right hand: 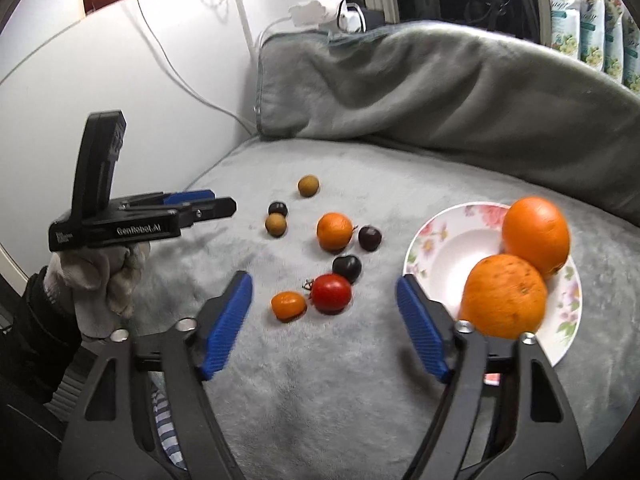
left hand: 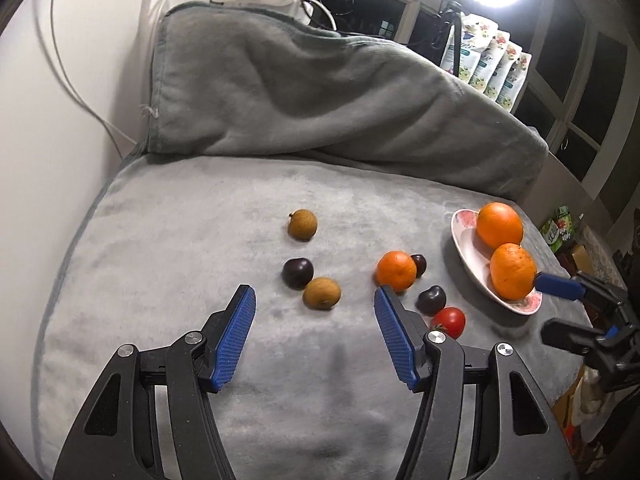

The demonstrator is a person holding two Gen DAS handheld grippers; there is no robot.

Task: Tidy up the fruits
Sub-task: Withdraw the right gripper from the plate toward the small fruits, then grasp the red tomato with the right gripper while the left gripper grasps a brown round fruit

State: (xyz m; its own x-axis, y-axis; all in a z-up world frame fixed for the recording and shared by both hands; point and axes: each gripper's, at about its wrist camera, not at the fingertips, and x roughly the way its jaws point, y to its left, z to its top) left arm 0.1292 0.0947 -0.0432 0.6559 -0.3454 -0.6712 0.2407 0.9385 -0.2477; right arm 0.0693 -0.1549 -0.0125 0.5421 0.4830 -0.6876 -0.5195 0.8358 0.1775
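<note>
A floral plate [right hand: 436, 236] [left hand: 468, 256] holds two oranges [right hand: 505, 296] [right hand: 536, 236]. A smaller orange [right hand: 334, 231] [left hand: 396, 271], a red tomato [right hand: 331, 293] [left hand: 450, 321], a small orange fruit [right hand: 288, 305], three dark plums [right hand: 347, 267] [right hand: 369, 238] [left hand: 297, 273] and two brown longans [left hand: 321, 292] [left hand: 302, 224] lie loose on the grey blanket. My left gripper [left hand: 315, 308] is open and empty above the blanket, near the longan. My right gripper [right hand: 324, 294] is open and empty, its right finger beside the plate's near orange.
A grey blanket-covered cushion [left hand: 320, 92] rises behind the fruit. A white wall [right hand: 120, 80] with cables is at the left. Floral pouches [left hand: 488, 64] and windows stand at the back right. The blanket's edge drops off at the right [left hand: 568, 280].
</note>
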